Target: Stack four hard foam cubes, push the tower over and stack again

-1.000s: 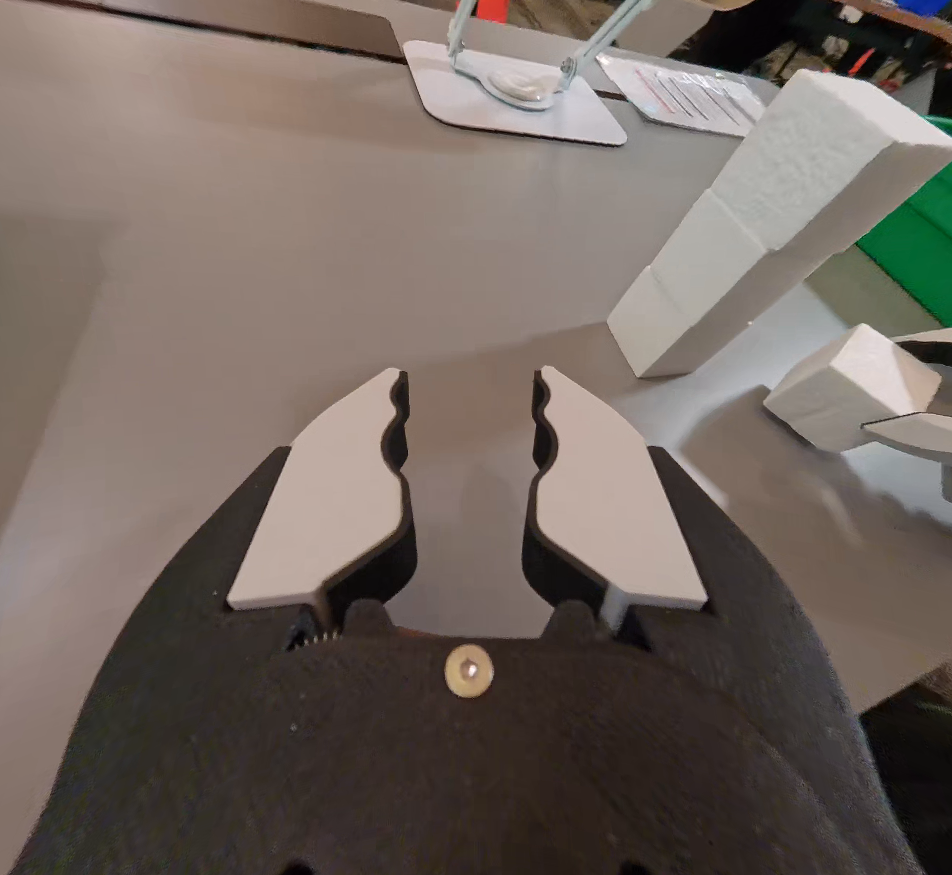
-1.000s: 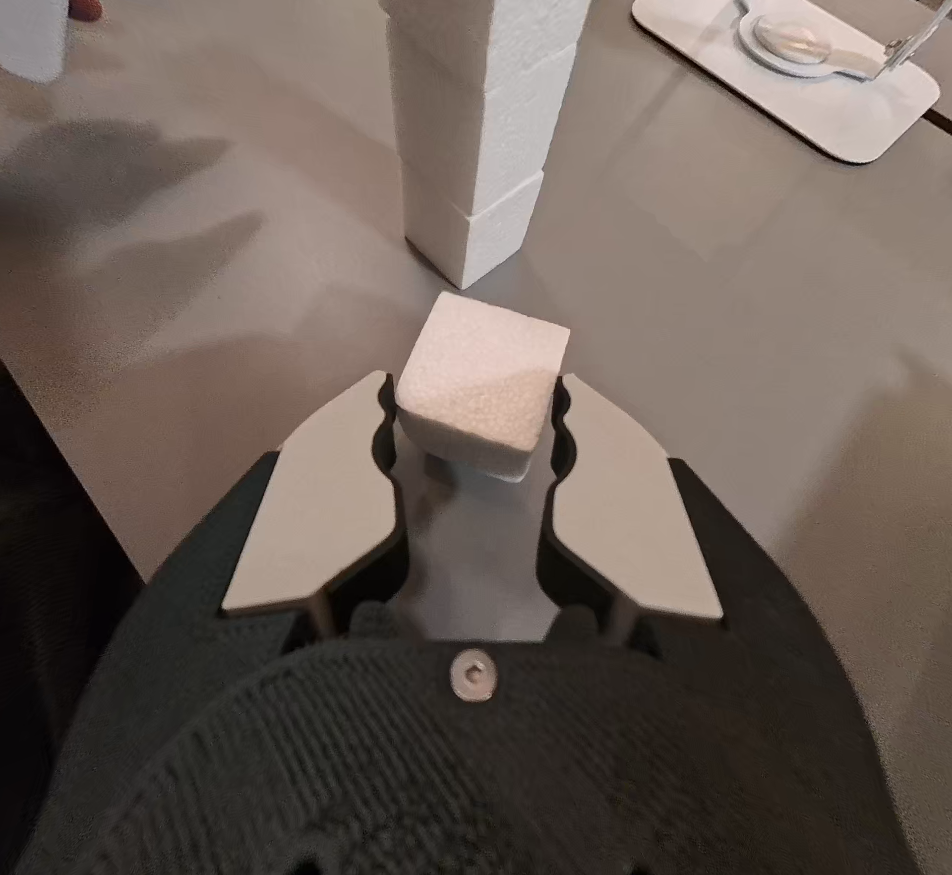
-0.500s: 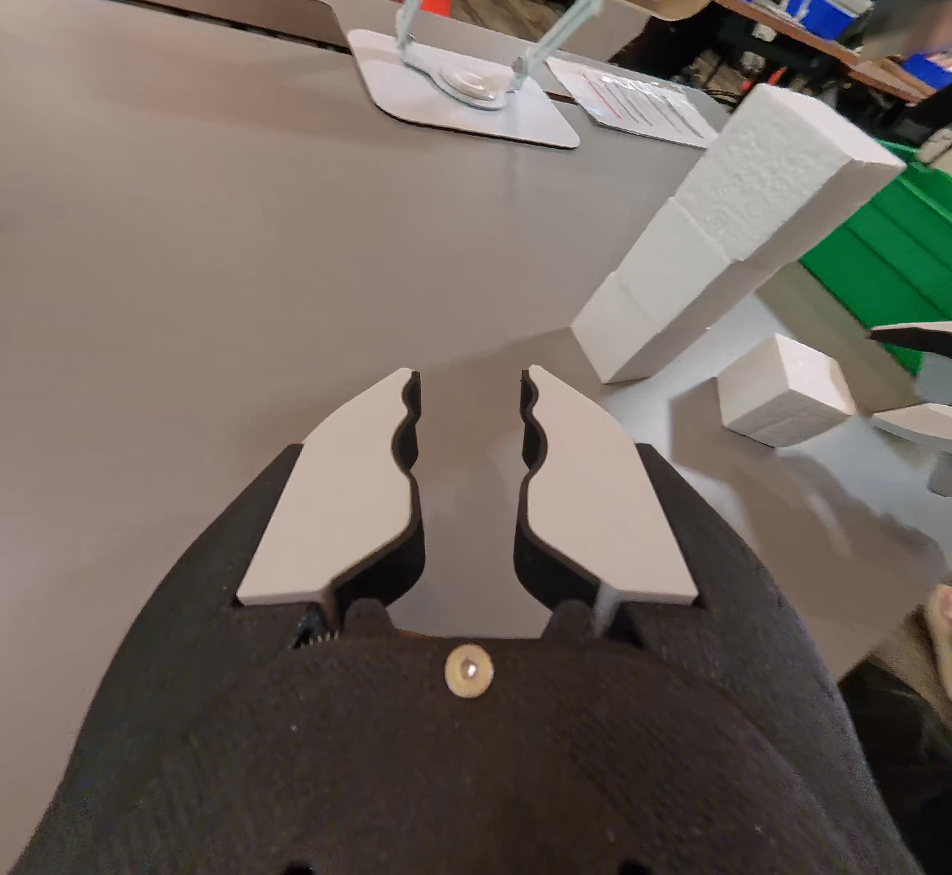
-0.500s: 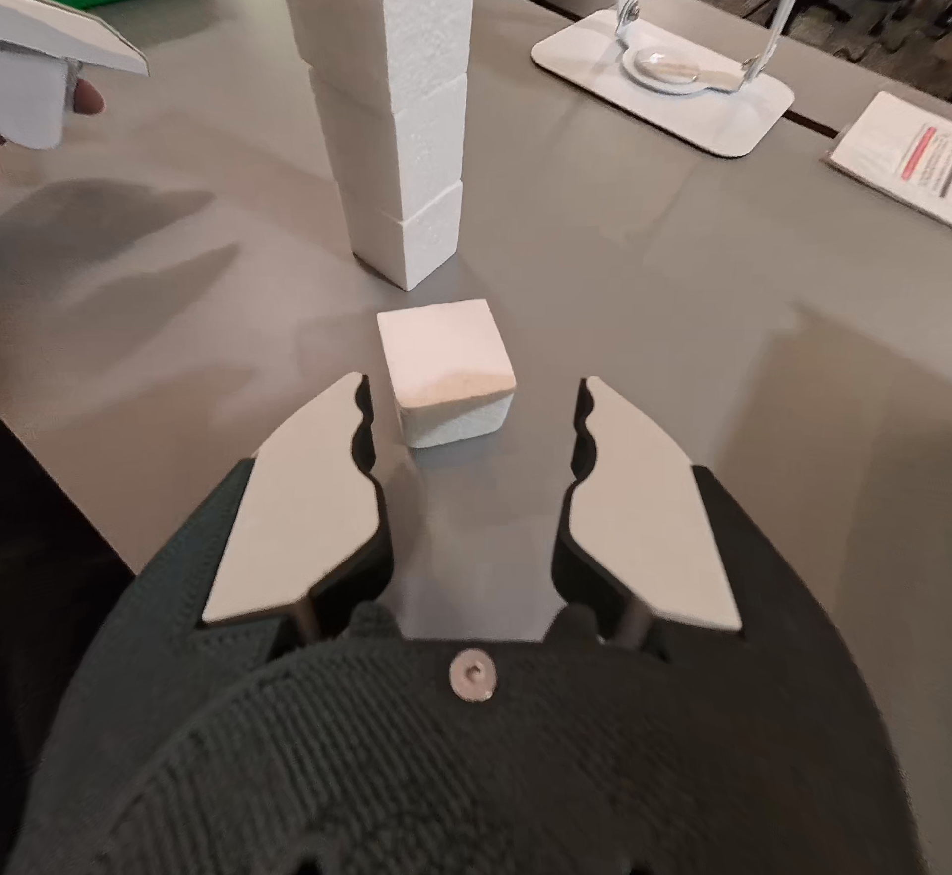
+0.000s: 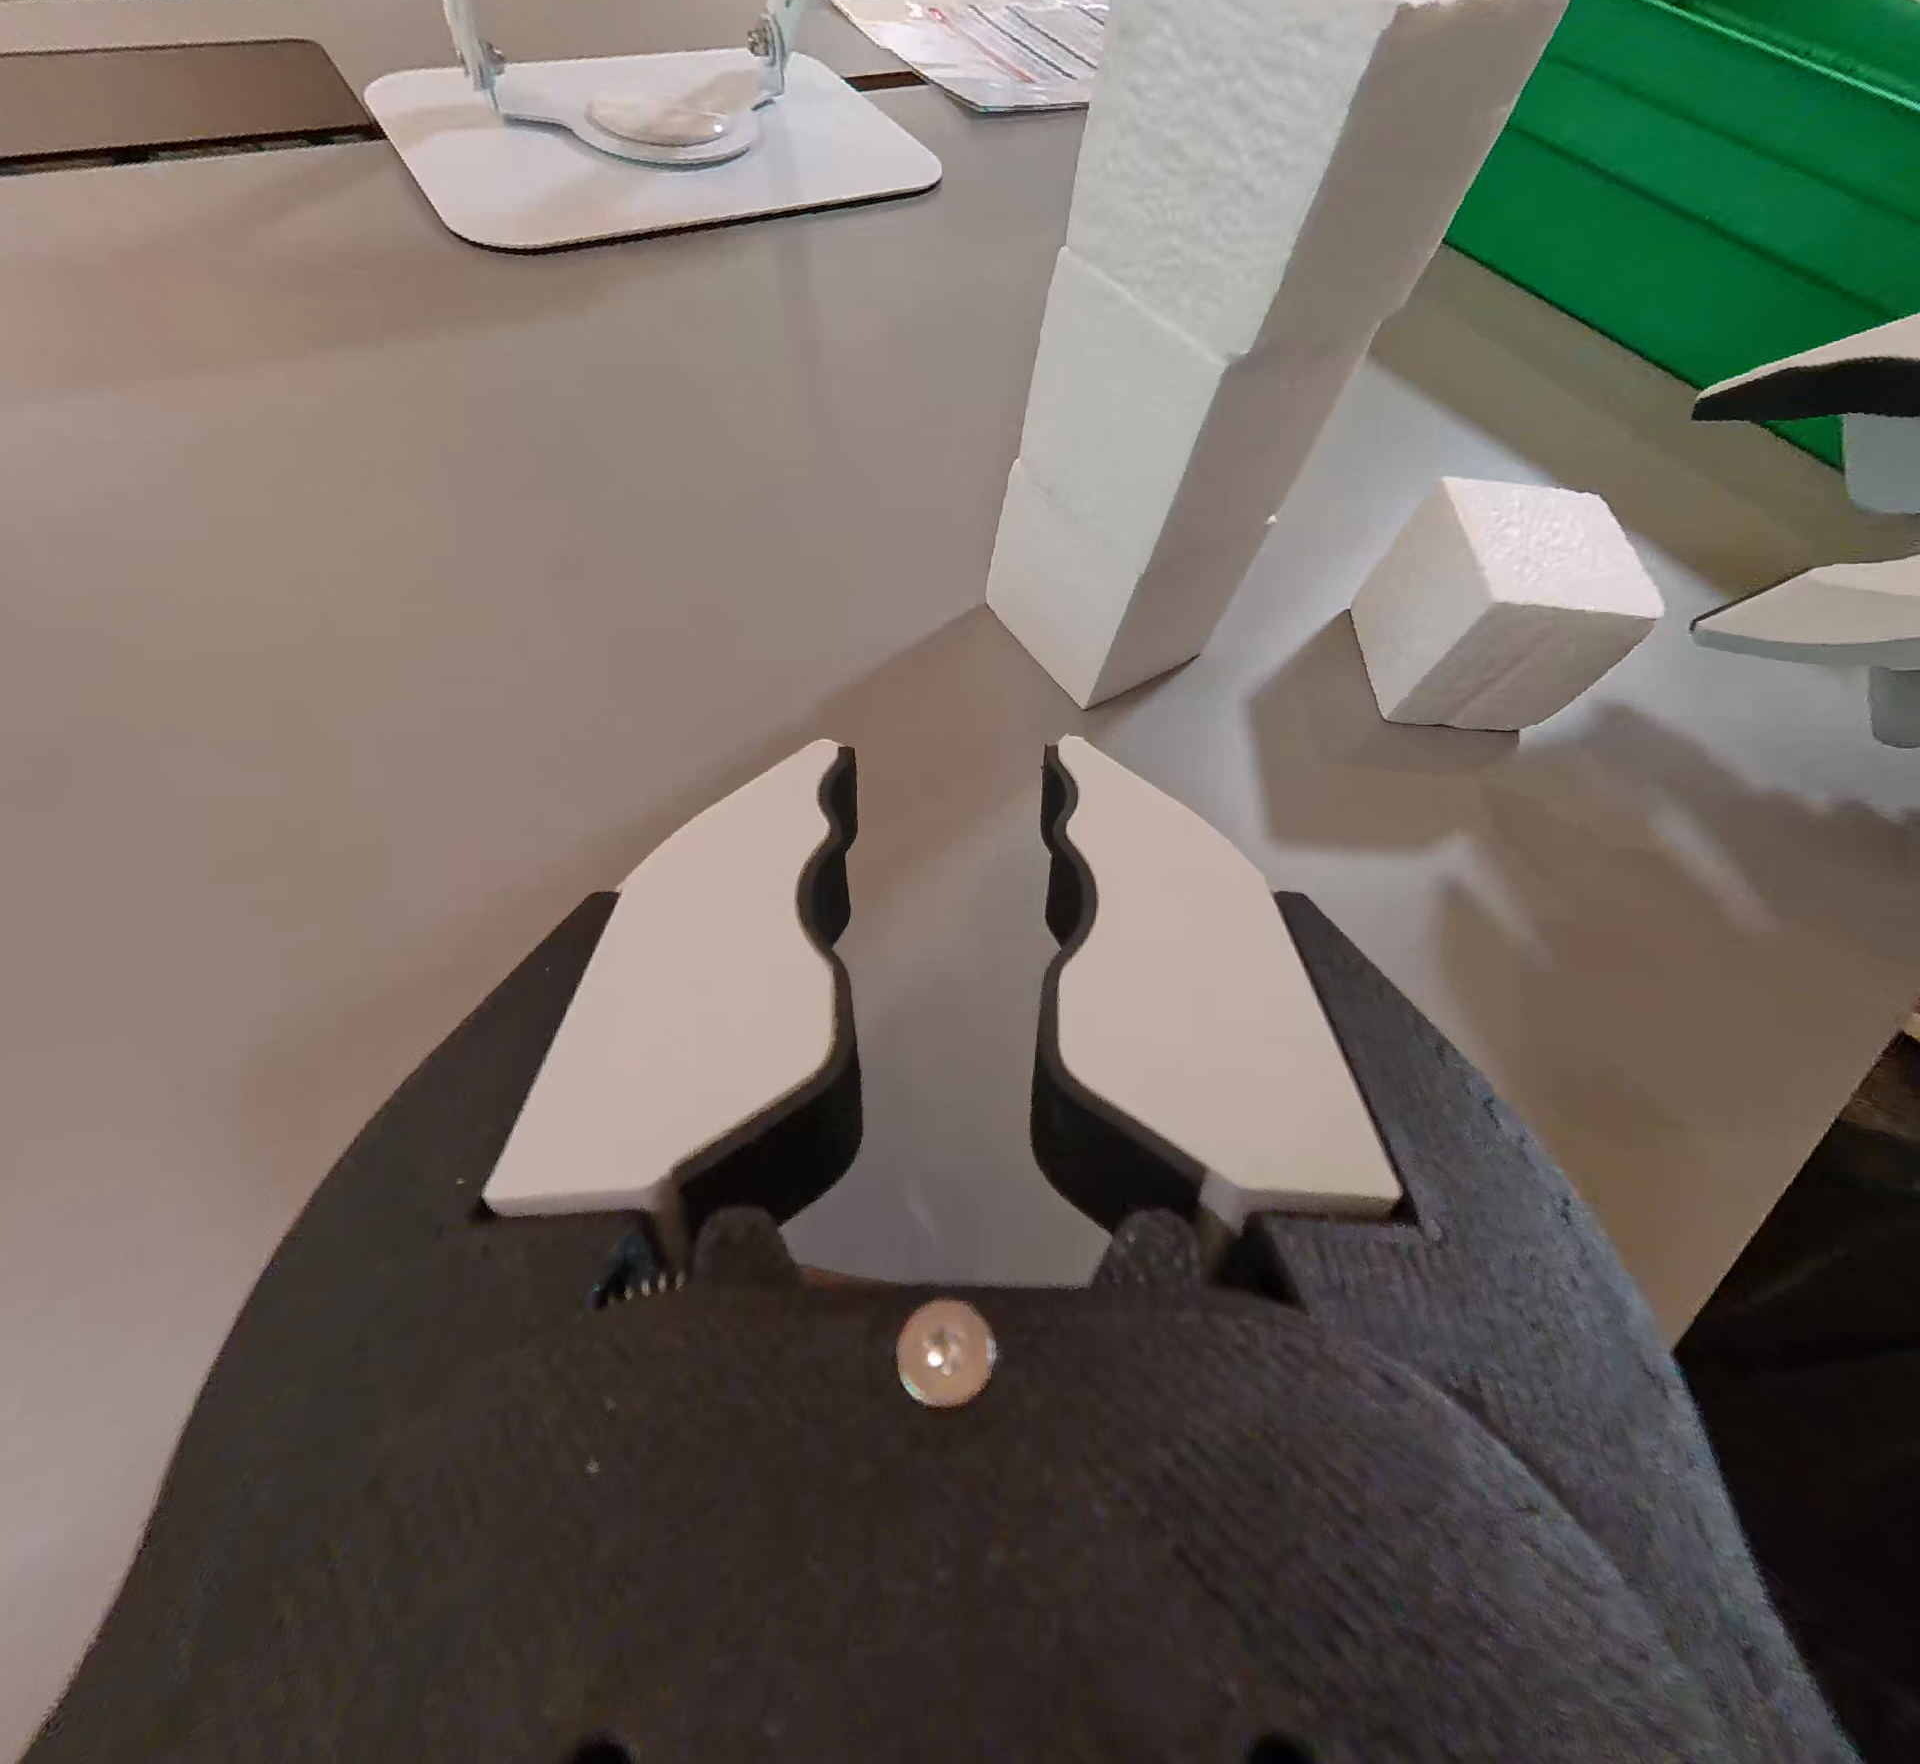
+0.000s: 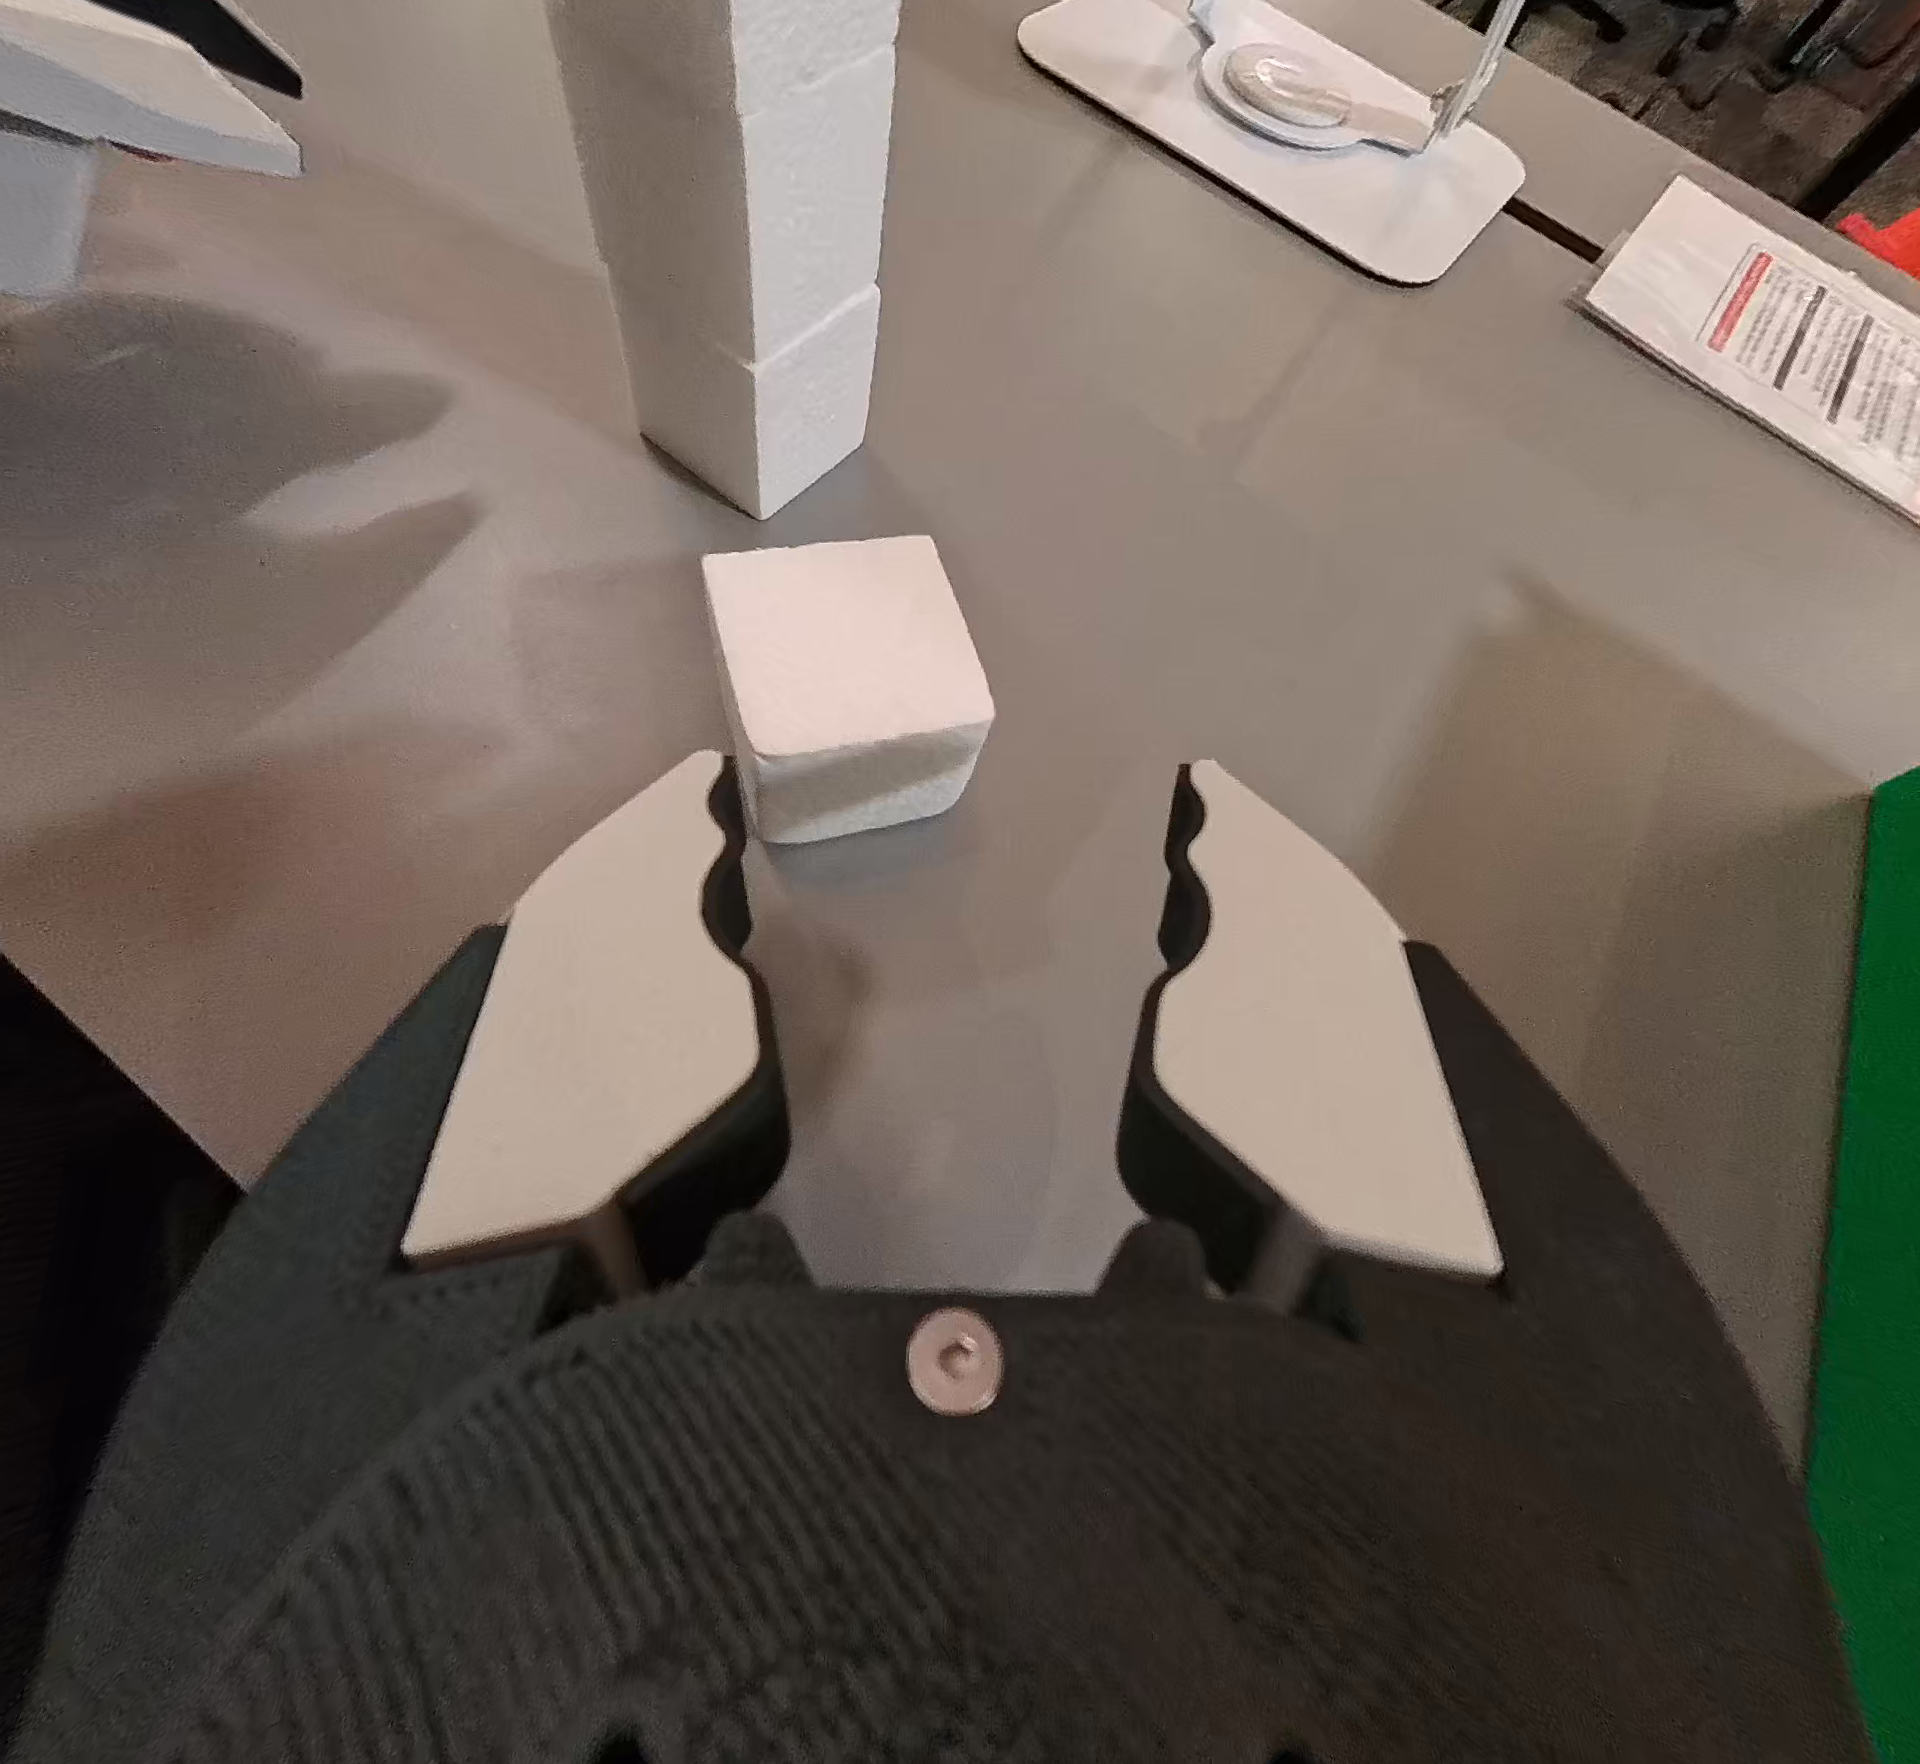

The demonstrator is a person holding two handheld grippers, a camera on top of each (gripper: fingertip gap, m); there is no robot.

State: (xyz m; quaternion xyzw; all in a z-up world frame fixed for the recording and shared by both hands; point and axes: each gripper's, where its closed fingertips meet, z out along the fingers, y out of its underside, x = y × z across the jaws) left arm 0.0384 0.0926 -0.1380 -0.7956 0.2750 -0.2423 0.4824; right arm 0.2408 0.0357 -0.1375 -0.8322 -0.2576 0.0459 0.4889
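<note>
A tall stack of white foam blocks (image 5: 1226, 260) stands on the grey table (image 5: 416, 571); it also shows in the right wrist view (image 6: 748, 156). A single white foam cube (image 6: 844, 691) rests on the table in front of it, also seen in the left wrist view (image 5: 1507, 613). My right gripper (image 6: 951, 779) is open and empty, with the cube just ahead of its left fingertip and free of both pads. My left gripper (image 5: 948, 758) is open with a narrow gap and holds nothing, hovering left of the stack. Each gripper shows at the edge of the other's view (image 5: 1818, 509) (image 6: 135, 52).
A white stand base (image 5: 655, 145) with two metal arms sits at the back of the table. A laminated sheet (image 6: 1787, 343) lies beside it. A green bin (image 5: 1714, 125) stands to the right of the stack. The table's near edge is close on the right. From the left gripper's tips to the white stand base (image 5: 655, 145) is close to 35 cm. It turns up in the right wrist view (image 6: 1235, 92) as well.
My right gripper let go of the foam cube, opened wide and drew back; the cube now rests on the table. My left gripper's jaws narrowed and it swung toward the stack.
</note>
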